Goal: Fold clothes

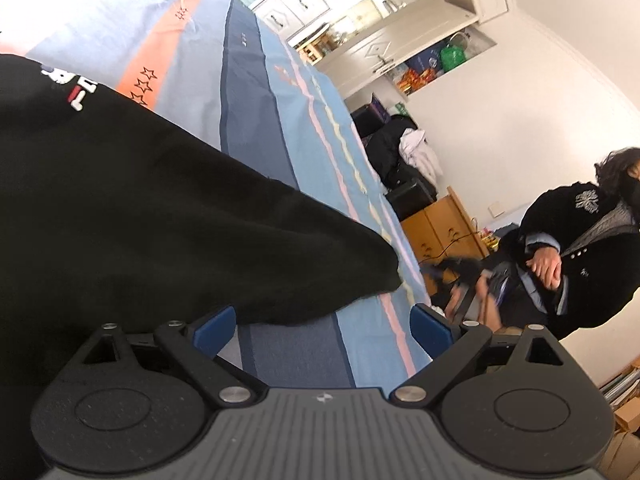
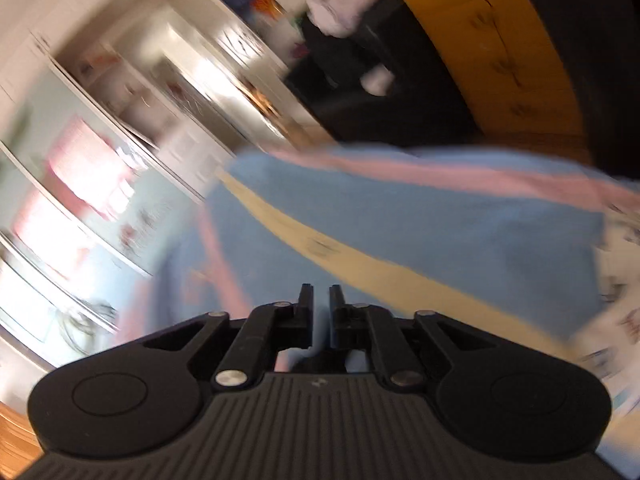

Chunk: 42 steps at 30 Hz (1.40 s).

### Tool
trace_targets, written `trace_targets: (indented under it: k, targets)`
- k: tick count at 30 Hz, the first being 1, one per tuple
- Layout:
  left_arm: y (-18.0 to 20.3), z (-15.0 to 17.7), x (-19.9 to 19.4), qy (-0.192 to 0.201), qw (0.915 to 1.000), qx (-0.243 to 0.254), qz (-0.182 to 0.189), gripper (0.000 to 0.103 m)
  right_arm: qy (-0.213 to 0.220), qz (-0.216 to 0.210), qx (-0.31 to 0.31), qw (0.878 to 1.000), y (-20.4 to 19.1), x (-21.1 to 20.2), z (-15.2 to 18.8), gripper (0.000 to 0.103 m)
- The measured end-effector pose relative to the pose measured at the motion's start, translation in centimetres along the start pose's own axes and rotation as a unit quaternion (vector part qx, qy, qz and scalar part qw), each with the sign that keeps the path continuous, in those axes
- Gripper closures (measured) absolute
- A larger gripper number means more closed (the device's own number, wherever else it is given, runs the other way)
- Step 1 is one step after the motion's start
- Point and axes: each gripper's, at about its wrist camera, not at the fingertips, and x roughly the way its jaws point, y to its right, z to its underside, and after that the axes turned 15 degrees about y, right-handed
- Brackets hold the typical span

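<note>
Left tongs (image 1: 322, 326): black linkage arms with blue-padded fingers (image 1: 212, 326), standing spread wide, grasping nothing, hovering just above the bed.

Black cotton garment with a small white-and-red printed motif (image 1: 140, 200): lying on the bed, filling the left half of the left wrist view, one rounded fold reaching toward the bed's edge, its lower hem passing just beyond the left blue pad; touching or apart, cannot tell.

Striped bed cover in light blue, navy, orange and pink with star prints (image 1: 280, 120): spreading under the garment.

Right tongs (image 2: 320, 304): black fingers drawn nearly together with a narrow slit between, nothing visibly pinched; pointing over a blurred stretch of the same cover, blue with yellow and pink bands.

Person in a dark jacket (image 1: 580, 248): standing beside the bed at the right of the left wrist view.

White cupboard with open shelves (image 1: 384, 40): standing against the far wall.

Wooden cabinet (image 1: 444, 228): sitting near the bed's far corner.
</note>
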Motion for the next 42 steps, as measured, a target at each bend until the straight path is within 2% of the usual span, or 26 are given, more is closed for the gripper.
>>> trace_targets:
  k: [2, 4, 8, 10, 11, 13, 14, 15, 17, 18, 19, 20, 21, 22, 26, 27, 28, 29, 30, 32, 33, 36, 39, 42]
  targets:
    - [0.1, 0.1, -0.2, 0.003, 1.0, -0.001, -0.004, 0.009, 0.008, 0.027, 0.031, 0.999, 3.5, -0.1, 0.7, 0.091]
    - [0.2, 0.3, -0.5, 0.006, 0.9999, -0.001, -0.008, 0.009, 0.018, 0.021, 0.019, 0.999, 4.4, -0.7, 1.0, 0.091]
    - [0.4, 0.6, -0.9, 0.012, 0.9998, -0.003, -0.017, 0.009, -0.031, -0.07, -0.02, 0.997, 1.6, -0.9, 2.2, 0.09]
    - [0.5, 0.7, -1.2, 0.015, 0.9997, -0.004, -0.021, 0.009, -0.085, -0.128, 0.004, 0.988, 0.0, -0.2, 3.3, 0.085]
    - [0.5, 0.8, -1.4, 0.016, 0.9996, -0.003, -0.021, 0.009, -0.103, -0.137, 0.011, 0.985, -0.5, 0.2, 4.1, 0.079]
    - [0.6, 0.8, -2.1, 0.019, 0.9995, 0.001, -0.026, 0.009, -0.127, -0.136, 0.021, 0.982, -1.1, 0.9, 5.8, 0.076]
    - [0.7, 0.8, -2.5, 0.02, 0.9994, 0.003, -0.028, 0.009, -0.131, -0.118, 0.018, 0.984, -0.9, 1.4, 6.5, 0.076]
    - [0.7, 0.7, -2.9, 0.021, 0.9993, 0.007, -0.031, 0.009, -0.127, -0.083, 0.005, 0.988, -0.4, 1.9, 7.1, 0.077]
    - [0.5, 0.4, -4.1, 0.027, 0.9986, 0.014, -0.042, 0.009, -0.107, -0.046, 0.007, 0.993, 1.2, 1.9, 7.3, 0.103]
    - [0.4, 0.2, -4.8, 0.032, 0.9981, 0.016, -0.049, 0.009, -0.099, -0.041, 0.028, 0.994, 2.0, 1.3, 7.1, 0.101]
    - [0.3, 0.1, -5.5, 0.037, 0.9976, 0.016, -0.056, 0.009, -0.093, -0.038, 0.041, 0.994, 2.5, 0.5, 6.9, 0.098]
    - [0.2, 0.0, -6.4, 0.044, 0.9971, 0.014, -0.061, 0.009, -0.092, -0.043, 0.04, 0.994, 2.5, -0.4, 6.5, 0.09]
    - [0.1, 0.0, -7.3, 0.051, 0.9965, 0.011, -0.065, 0.009, -0.095, -0.056, 0.036, 0.993, 2.3, -1.4, 6.3, 0.08]
    - [-0.1, -0.1, -8.1, 0.058, 0.9959, 0.008, -0.07, 0.009, -0.099, -0.07, 0.034, 0.992, 1.9, -2.4, 6.2, 0.076]
    - [0.2, 0.4, -11.7, 0.07, 0.994, 0.004, -0.084, 0.008, -0.1, -0.157, 0.011, 0.983, -0.5, -9.5, 7.2, 0.059]
    - [0.4, 0.6, -12.5, 0.07, 0.9936, 0.006, -0.089, 0.008, -0.09, -0.176, -0.014, 0.98, -1.3, -11.9, 7.9, 0.046]
    - [0.7, 0.8, -13.2, 0.067, 0.993, 0.012, -0.096, 0.008, -0.079, -0.194, -0.047, 0.977, -1.9, -14.5, 8.5, 0.036]
    - [0.9, 1.0, -14.0, 0.066, 0.9925, 0.016, -0.101, 0.008, -0.066, -0.204, -0.09, 0.973, -2.4, -17.2, 9.3, 0.02]
    - [1.2, 1.2, -14.9, 0.066, 0.9922, 0.017, -0.104, 0.008, -0.053, -0.202, -0.135, 0.969, -2.8, -19.6, 10.2, 0.012]
    - [1.6, 1.6, -16.7, 0.066, 0.9915, 0.016, -0.111, 0.008, -0.048, -0.195, -0.197, 0.96, -2.8, -23.6, 12.6, 0.011]
    - [1.7, 1.8, -17.6, 0.065, 0.9911, 0.015, -0.115, 0.008, -0.063, -0.192, -0.202, 0.958, -2.2, -25.2, 13.6, 0.01]
    - [1.5, 2.8, -20.2, 0.064, 0.9902, 0.015, -0.123, 0.007, -0.115, -0.202, -0.166, 0.958, -0.1, -29.2, 16.2, 0.011]
    - [1.2, 4.2, -21.3, 0.043, 0.9821, 0.051, -0.176, 0.007, -0.143, -0.204, -0.149, 0.957, 1.1, -32.3, 19.0, 0.014]
    - [0.5, 5.0, -21.9, 0.032, 0.9815, 0.049, -0.182, 0.007, -0.175, -0.208, -0.121, 0.955, 1.6, -33.9, 21.4, 0.019]
